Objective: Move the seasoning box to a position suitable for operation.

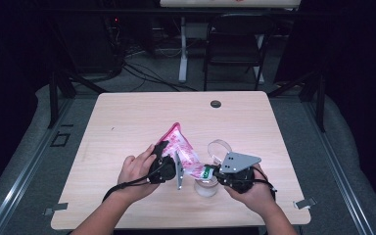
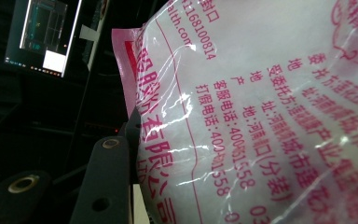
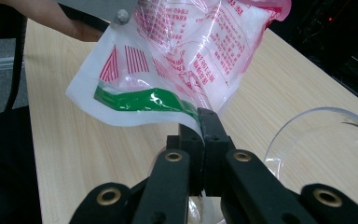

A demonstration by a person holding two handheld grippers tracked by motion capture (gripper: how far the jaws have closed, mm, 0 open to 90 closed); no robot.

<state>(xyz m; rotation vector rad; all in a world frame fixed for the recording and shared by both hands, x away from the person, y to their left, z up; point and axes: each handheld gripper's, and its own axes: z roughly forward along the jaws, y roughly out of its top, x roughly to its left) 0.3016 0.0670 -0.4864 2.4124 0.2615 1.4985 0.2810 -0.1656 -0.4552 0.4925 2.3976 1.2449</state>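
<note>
A pink-and-white printed plastic bag (image 1: 182,148) hangs tilted above the wooden table (image 1: 127,122), held between both grippers. My left gripper (image 1: 164,165) grips its upper part; in the left gripper view the bag (image 2: 261,116) presses against the one jaw finger (image 2: 105,186) that shows. My right gripper (image 1: 216,172) is shut on the bag's lower corner, and in the right gripper view its jaws (image 3: 201,122) pinch the edge beside a green stripe (image 3: 140,101). A clear cup (image 1: 205,189) stands on the table just below that corner.
A clear round container (image 1: 219,146) (image 3: 321,140) lies on the table just beyond my right gripper. A black grommet (image 1: 216,104) sits near the table's far edge. A dark folding chair (image 1: 235,44) stands behind the table.
</note>
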